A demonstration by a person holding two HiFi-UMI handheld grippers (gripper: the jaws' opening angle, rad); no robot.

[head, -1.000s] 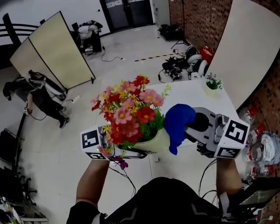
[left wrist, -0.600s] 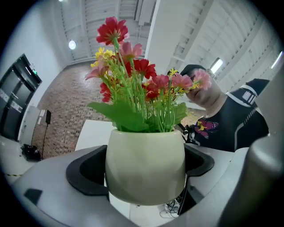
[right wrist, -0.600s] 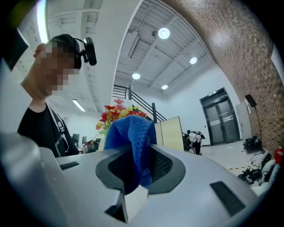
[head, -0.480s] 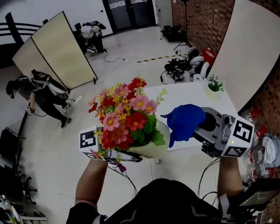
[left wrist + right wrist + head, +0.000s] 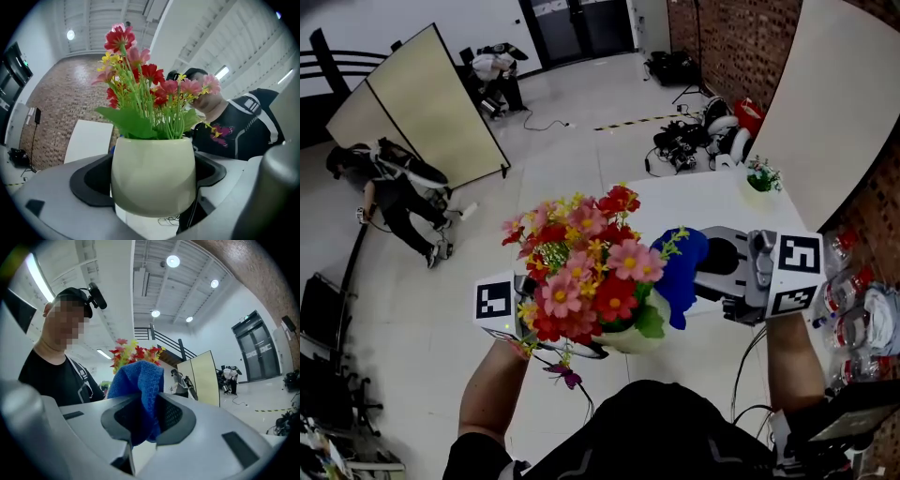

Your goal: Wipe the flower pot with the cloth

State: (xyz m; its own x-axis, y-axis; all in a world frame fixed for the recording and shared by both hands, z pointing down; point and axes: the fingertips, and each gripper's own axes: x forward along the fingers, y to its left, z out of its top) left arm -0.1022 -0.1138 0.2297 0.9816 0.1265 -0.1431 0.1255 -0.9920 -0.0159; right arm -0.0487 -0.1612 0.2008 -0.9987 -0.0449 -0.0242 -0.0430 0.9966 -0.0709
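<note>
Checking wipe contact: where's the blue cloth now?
Head view, centre-right: the blue cloth is clamped in the right tongs, just right of the flower pot and its flowers, which the left tongs hold; contact can't be confirmed.

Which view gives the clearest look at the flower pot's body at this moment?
The left gripper view: the pale flower pot fills the middle, clamped between the jaws. The head view shows only a sliver under the flowers; the right gripper view shows only flower tops behind the blue cloth.
</note>
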